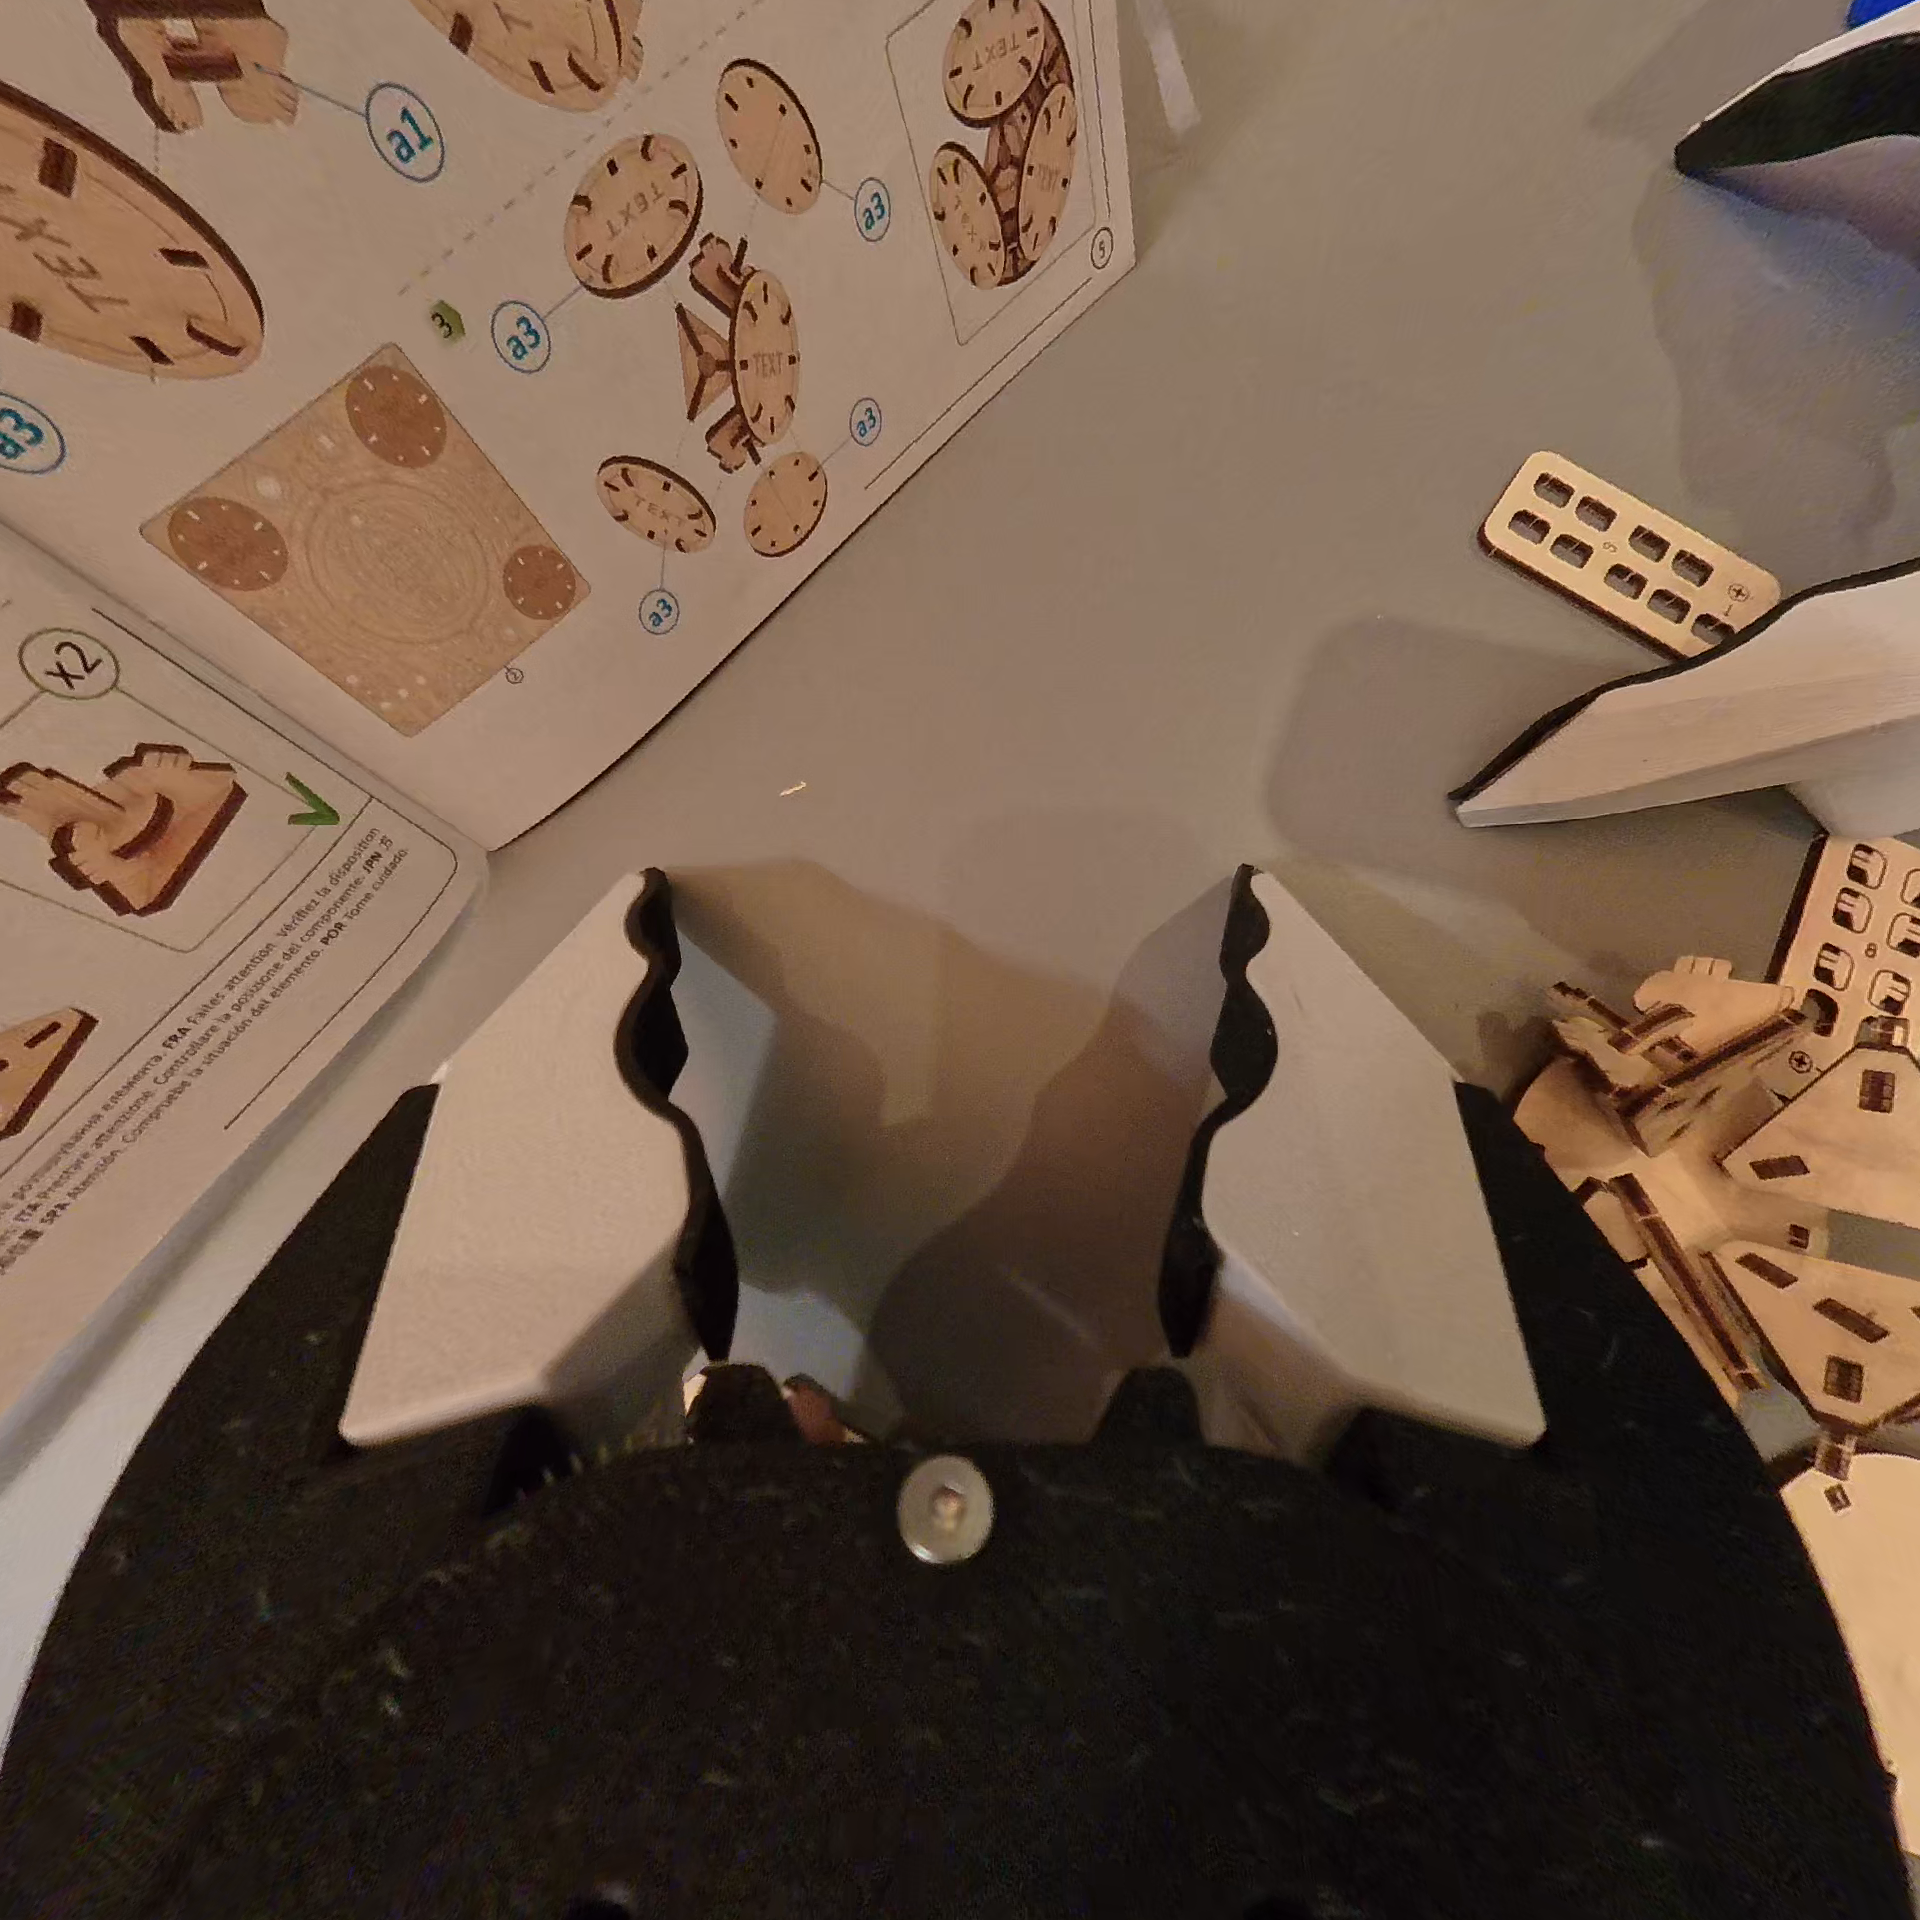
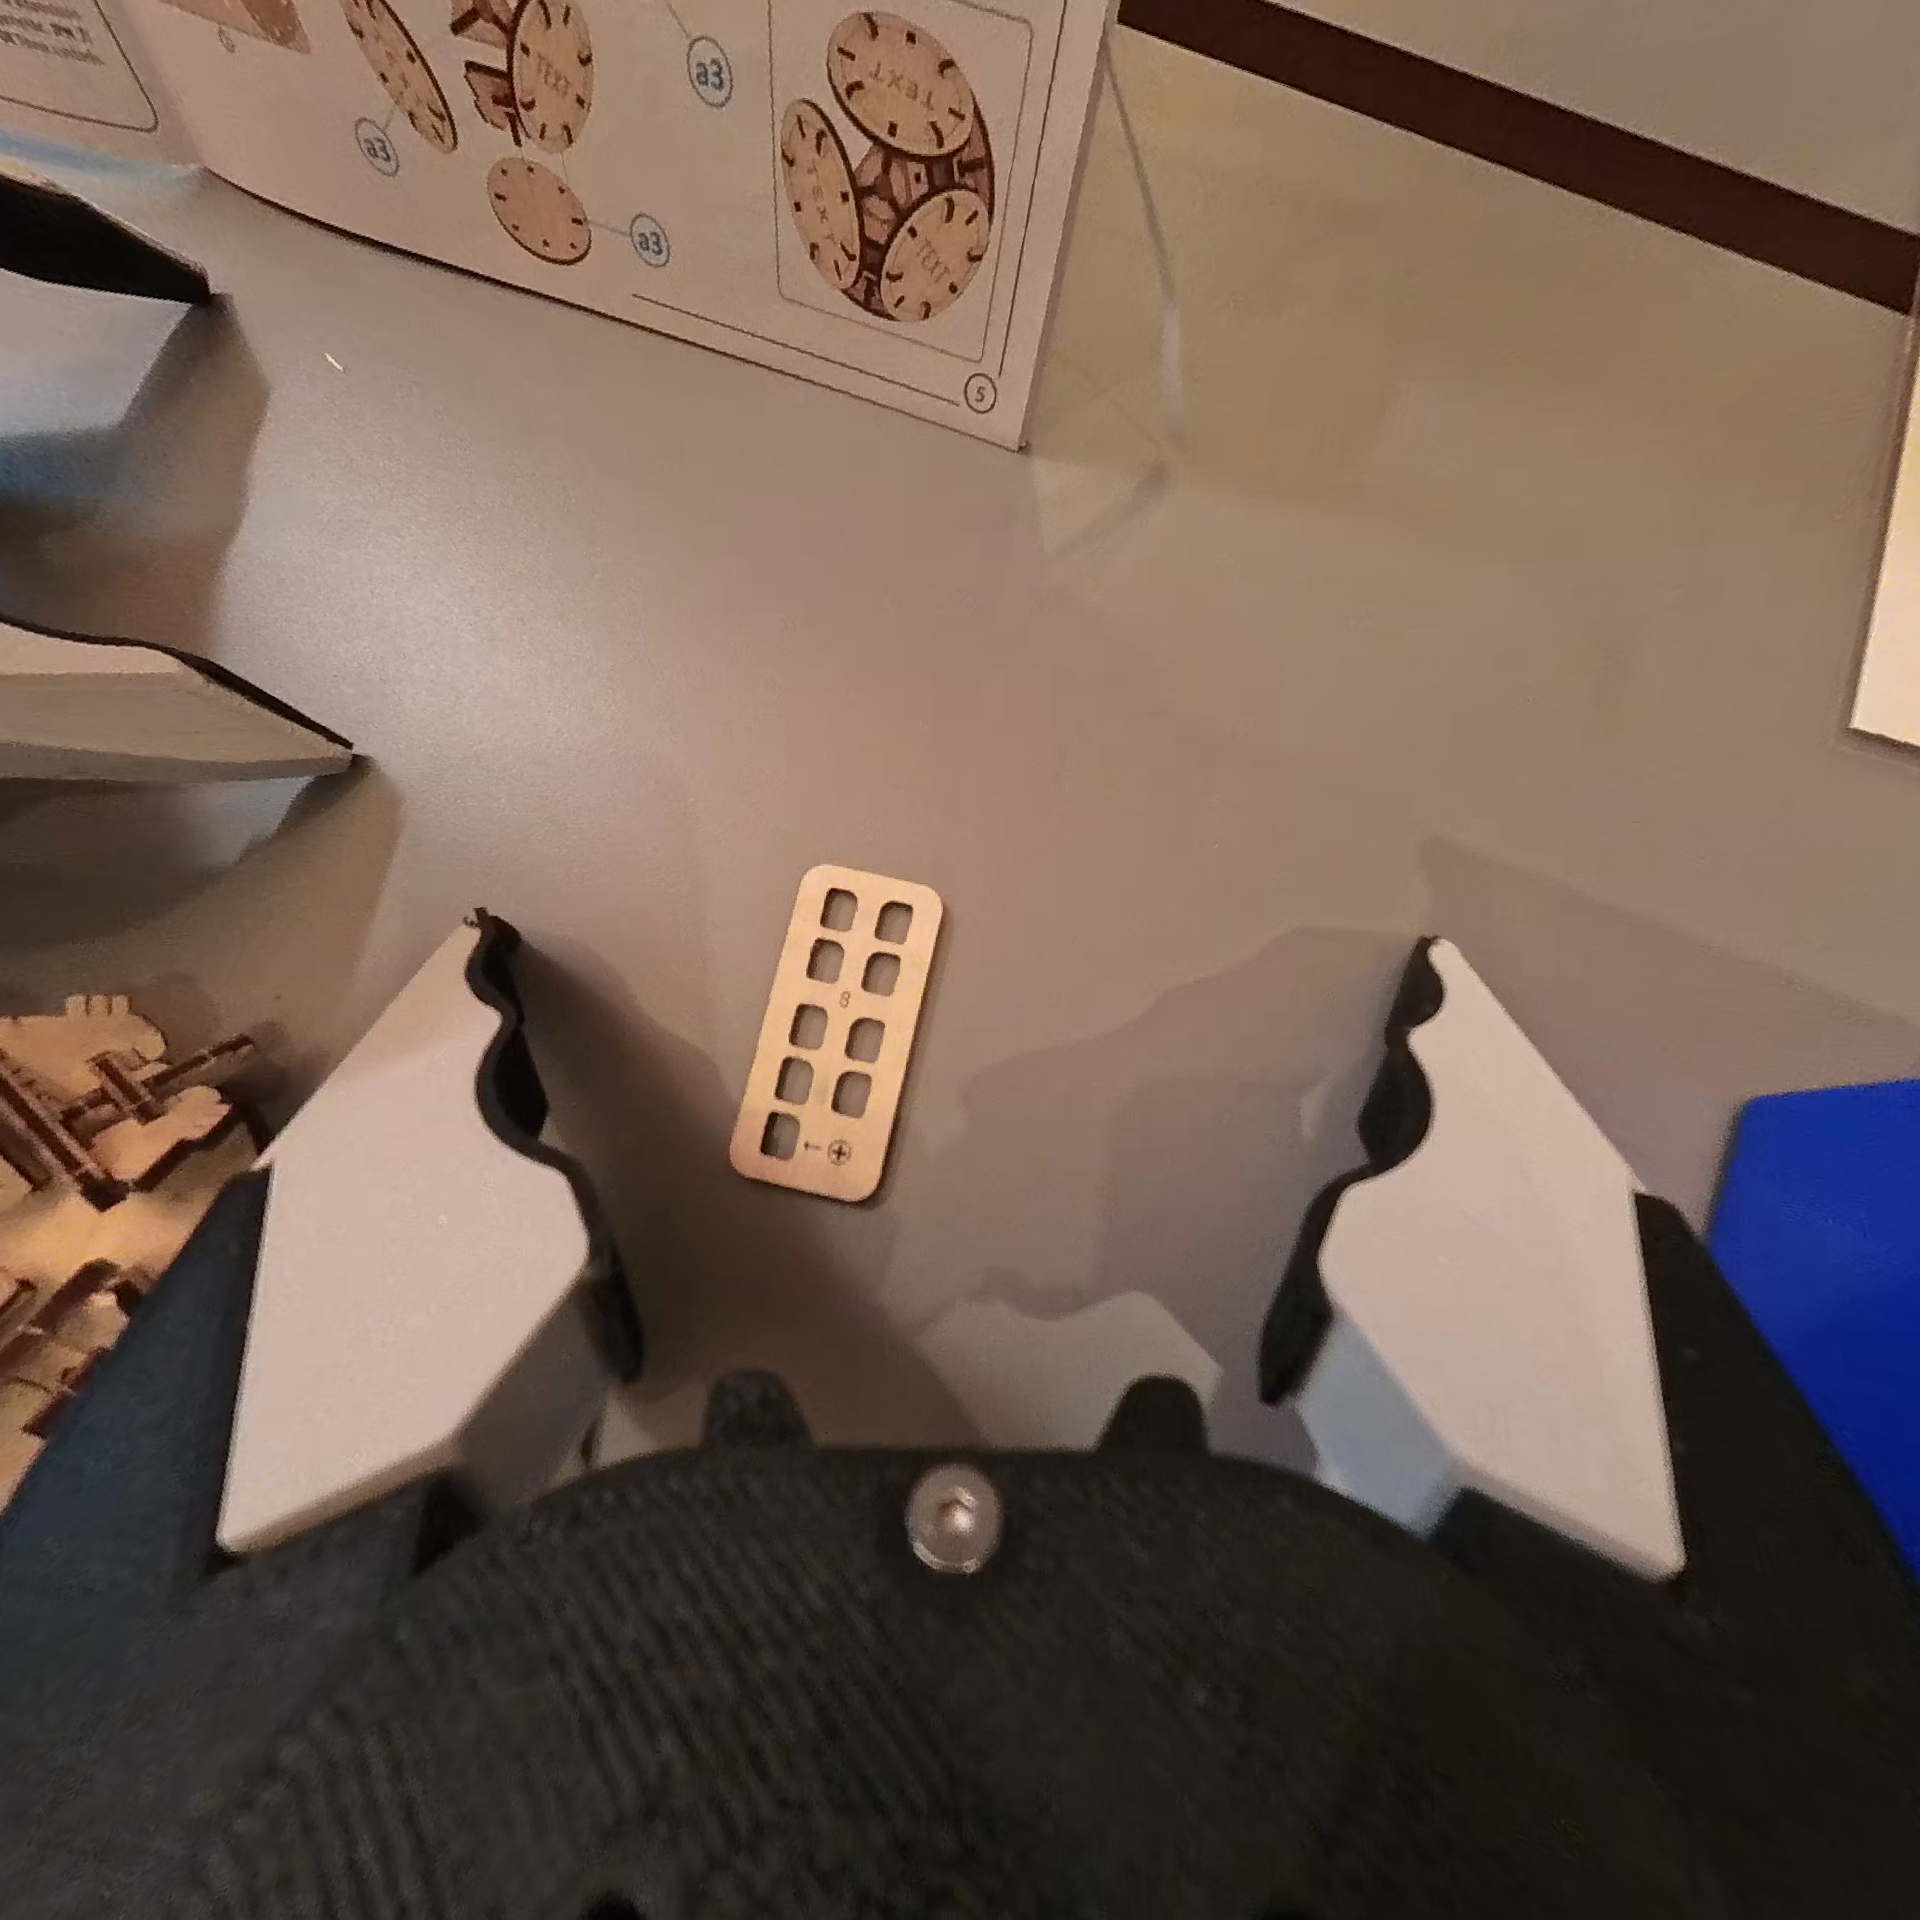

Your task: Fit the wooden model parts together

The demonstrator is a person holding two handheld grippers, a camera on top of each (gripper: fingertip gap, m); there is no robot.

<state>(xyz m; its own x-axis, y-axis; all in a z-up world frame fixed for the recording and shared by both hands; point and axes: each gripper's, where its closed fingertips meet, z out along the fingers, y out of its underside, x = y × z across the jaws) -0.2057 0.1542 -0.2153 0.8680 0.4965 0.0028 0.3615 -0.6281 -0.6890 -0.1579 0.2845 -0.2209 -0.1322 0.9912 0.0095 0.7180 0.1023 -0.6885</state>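
Both grippers (image 1: 951, 883) (image 2: 956, 935) gape; slotted wooden plate (image 2: 837, 1034) lies between right fingers, untouched

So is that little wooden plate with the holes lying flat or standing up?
Flat. The plate lies face up on the grey table, all its holes showing, between the open right gripper's fingers, touching neither.
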